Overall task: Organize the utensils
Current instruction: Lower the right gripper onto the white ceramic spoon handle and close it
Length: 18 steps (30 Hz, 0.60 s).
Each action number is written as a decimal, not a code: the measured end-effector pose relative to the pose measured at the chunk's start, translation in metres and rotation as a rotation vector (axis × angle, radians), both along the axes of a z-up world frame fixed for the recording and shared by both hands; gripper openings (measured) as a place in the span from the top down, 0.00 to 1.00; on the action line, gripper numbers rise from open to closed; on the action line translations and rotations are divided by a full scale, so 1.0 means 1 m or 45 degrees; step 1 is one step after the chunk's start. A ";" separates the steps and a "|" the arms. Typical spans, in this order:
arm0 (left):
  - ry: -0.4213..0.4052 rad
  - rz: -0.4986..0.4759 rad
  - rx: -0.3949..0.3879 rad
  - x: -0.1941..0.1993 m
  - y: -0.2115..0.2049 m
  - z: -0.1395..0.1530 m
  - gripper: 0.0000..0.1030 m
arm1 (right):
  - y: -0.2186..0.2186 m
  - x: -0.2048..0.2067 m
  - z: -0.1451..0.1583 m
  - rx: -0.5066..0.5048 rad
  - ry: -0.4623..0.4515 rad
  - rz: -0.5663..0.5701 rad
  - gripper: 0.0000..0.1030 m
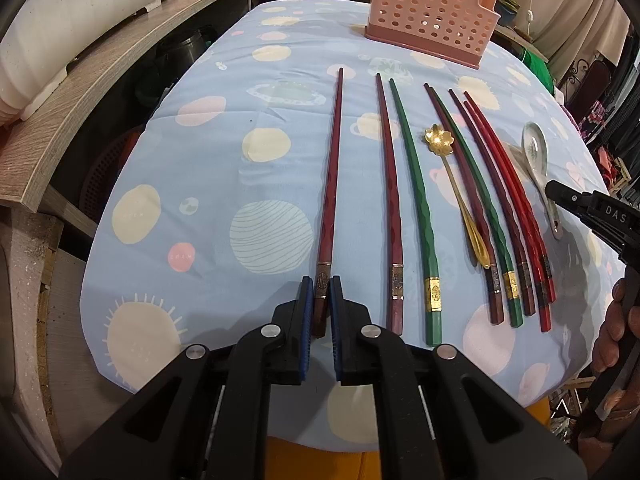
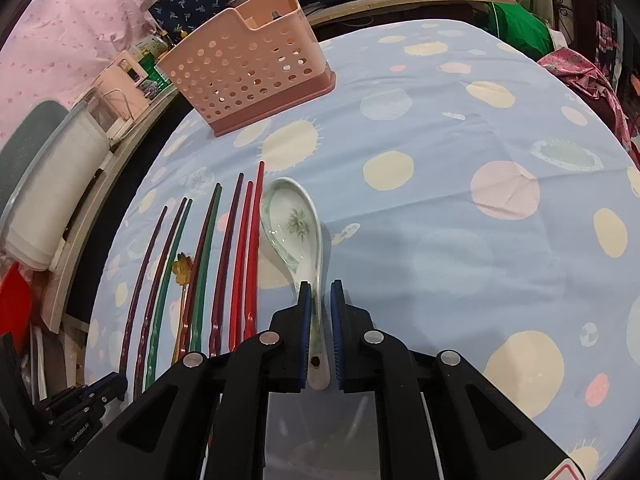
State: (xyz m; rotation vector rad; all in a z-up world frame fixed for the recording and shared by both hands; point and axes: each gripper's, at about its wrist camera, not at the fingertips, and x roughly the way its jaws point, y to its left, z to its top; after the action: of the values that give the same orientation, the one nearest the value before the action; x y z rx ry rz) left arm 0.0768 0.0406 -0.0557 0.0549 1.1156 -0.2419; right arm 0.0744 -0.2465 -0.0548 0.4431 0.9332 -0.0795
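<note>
Several chopsticks lie side by side on the blue patterned tablecloth (image 1: pixel 224 152). My left gripper (image 1: pixel 321 280) is shut on the thick end of the leftmost dark red chopstick (image 1: pixel 332 168). To its right lie another dark red one, a green chopstick (image 1: pixel 416 200), a gold flower spoon (image 1: pixel 438 140) and red chopsticks (image 1: pixel 508 184). A white ceramic spoon (image 2: pixel 292 220) with a green motif lies at the right end of the row. My right gripper (image 2: pixel 320 284) is shut on its handle. The pink perforated utensil holder (image 1: pixel 432 12) stands upright at the table's far side.
A wooden shelf (image 1: pixel 92 92) runs along the table's left edge, with white containers on it. Pots and clutter sit behind the pink holder (image 2: pixel 248 72). The cloth right of the ceramic spoon (image 2: pixel 460 200) bears no objects. A person's hand (image 1: pixel 616 320) holds the right gripper.
</note>
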 end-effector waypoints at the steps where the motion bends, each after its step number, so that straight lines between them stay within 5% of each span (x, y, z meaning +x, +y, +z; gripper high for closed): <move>1: 0.000 0.000 0.001 0.000 0.000 0.000 0.92 | 0.002 0.000 0.000 -0.011 0.001 0.003 0.91; 18: 0.005 -0.005 -0.045 -0.001 0.005 0.001 0.93 | 0.021 -0.013 0.009 -0.201 -0.036 0.028 0.93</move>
State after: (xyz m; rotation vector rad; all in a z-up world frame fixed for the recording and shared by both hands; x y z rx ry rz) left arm 0.0759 0.0456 -0.0549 0.0250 1.1148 -0.2656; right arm 0.0614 -0.2253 -0.0460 0.2873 0.8968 -0.1253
